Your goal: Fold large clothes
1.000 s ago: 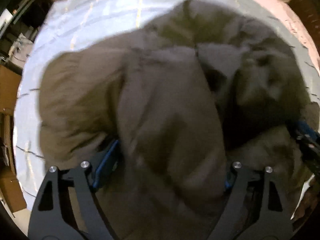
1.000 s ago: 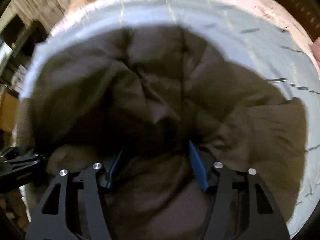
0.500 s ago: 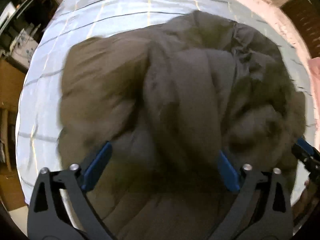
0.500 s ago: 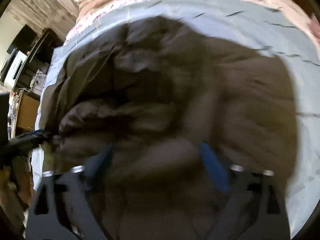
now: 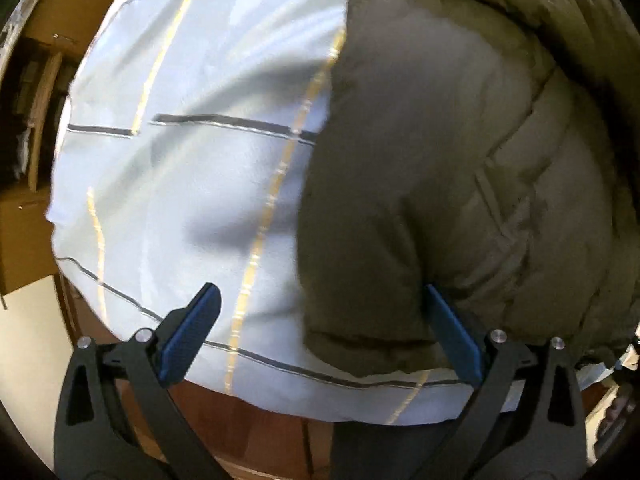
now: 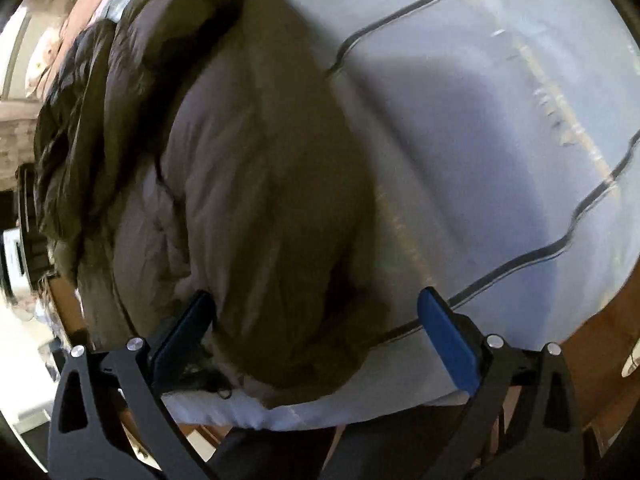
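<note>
An olive-brown puffy jacket [image 5: 440,160] lies on a bed with a pale blue sheet [image 5: 180,160] crossed by grey and yellow stripes. In the left wrist view the jacket fills the right half, its left edge running down between the fingers. My left gripper [image 5: 320,332] is open above that edge near the bed's front; its right pad [image 5: 452,336] is close to the jacket. In the right wrist view the jacket [image 6: 240,180] fills the left half on the sheet [image 6: 500,140]. My right gripper [image 6: 320,340] is open over its right lower corner, not pinching any of it.
The bed's wooden front edge [image 5: 260,416] runs below the sheet in both views. Brown furniture [image 5: 28,160] stands to the left in the left wrist view. Pink bedding [image 6: 80,12] lies at the far end in the right wrist view.
Both grippers opened wider, letting the jacket go, and moved apart to its opposite sides near the bed's front edge. The jacket now lies lower and flatter on the sheet.
</note>
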Action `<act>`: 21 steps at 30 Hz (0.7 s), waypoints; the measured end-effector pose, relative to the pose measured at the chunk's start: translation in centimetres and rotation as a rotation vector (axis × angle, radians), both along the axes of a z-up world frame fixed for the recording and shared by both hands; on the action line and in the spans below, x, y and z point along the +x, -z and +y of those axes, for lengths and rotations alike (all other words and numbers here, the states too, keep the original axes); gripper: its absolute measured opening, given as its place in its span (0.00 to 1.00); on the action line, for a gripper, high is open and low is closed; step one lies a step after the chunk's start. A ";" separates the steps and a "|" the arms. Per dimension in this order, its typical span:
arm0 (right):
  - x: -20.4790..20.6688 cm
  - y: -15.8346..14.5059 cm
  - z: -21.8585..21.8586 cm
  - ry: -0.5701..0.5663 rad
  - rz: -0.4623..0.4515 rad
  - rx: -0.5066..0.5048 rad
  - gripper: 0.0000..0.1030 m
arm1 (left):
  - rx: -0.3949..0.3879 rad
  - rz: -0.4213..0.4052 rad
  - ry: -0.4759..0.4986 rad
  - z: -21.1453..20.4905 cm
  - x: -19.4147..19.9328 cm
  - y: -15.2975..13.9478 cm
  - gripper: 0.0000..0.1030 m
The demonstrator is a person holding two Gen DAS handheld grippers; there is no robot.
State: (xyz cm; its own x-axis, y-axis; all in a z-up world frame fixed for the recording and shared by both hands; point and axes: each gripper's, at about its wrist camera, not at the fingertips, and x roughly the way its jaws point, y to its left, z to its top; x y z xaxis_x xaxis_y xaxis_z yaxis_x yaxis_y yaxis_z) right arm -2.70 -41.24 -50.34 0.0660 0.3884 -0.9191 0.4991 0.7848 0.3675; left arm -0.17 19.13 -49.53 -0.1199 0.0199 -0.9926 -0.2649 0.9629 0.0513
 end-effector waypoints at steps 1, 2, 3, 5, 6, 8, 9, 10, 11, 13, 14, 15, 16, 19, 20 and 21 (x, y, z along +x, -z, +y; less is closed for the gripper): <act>0.1 0.1 1.0 -0.031 0.000 0.002 0.99 | 0.009 -0.001 0.020 -0.4 0.0 0.1 0.98; 0.3 0.2 1.8 -0.059 0.002 0.003 0.99 | 0.043 0.011 0.063 -1.2 0.1 0.5 0.98; 0.2 0.5 2.8 -0.084 0.008 -0.007 0.99 | 0.078 0.027 0.107 -2.5 0.2 0.9 0.98; -0.2 0.9 4.1 -0.105 0.012 -0.022 0.99 | 0.112 0.040 0.161 -3.9 0.2 1.4 0.98; -1.3 1.1 5.0 -0.105 0.007 -0.027 0.99 | 0.113 0.039 0.166 -4.2 0.2 1.5 0.98; -1.5 1.3 5.5 -0.096 -0.011 -0.022 0.96 | 0.095 0.033 0.160 -4.7 -0.1 1.7 0.87; -1.1 1.6 6.6 -0.091 -0.019 -0.020 0.79 | 0.056 0.023 0.148 -4.4 -0.3 1.6 0.73; -1.7 1.7 6.8 -0.085 -0.026 -0.017 0.49 | -0.026 0.012 0.123 -4.4 -0.5 1.7 0.43; -2.2 1.8 6.7 -0.072 -0.038 0.006 0.41 | -0.073 -0.005 0.103 -4.3 -0.4 1.5 0.24; -2.5 1.4 6.8 -0.027 -0.072 0.076 0.20 | -0.111 -0.020 0.096 -4.3 -0.1 0.8 0.12; -2.4 1.0 6.9 -0.018 -0.077 0.092 0.18 | -0.128 -0.031 0.081 -4.1 -0.1 0.3 0.10; -2.2 0.2 6.8 -0.005 -0.092 0.117 0.16 | -0.154 -0.043 0.061 -3.7 -0.1 -0.3 0.10; -1.9 -0.8 6.7 0.013 -0.116 0.156 0.15 | -0.194 -0.062 0.035 -2.8 0.2 -1.3 0.09; 0.2 -5.4 6.3 0.017 -0.218 0.236 0.13 | -0.327 -0.180 -0.012 -1.3 1.6 -5.7 0.09; 1.8 -7.8 6.4 0.000 -0.281 0.252 0.13 | -0.334 -0.214 0.000 -1.2 2.2 -7.4 0.09; 2.9 -9.5 6.2 -0.003 -0.319 0.266 0.13 | -0.321 -0.240 0.021 -1.3 3.1 -9.0 0.09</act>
State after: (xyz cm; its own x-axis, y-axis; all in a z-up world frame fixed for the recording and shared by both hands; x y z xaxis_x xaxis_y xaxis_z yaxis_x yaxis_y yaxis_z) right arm 0.19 -35.06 -40.85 0.3302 0.6098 -0.7205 0.3250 0.6431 0.6934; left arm 2.90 17.85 -40.50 0.1135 -0.2954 -0.9486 -0.2131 0.9253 -0.3136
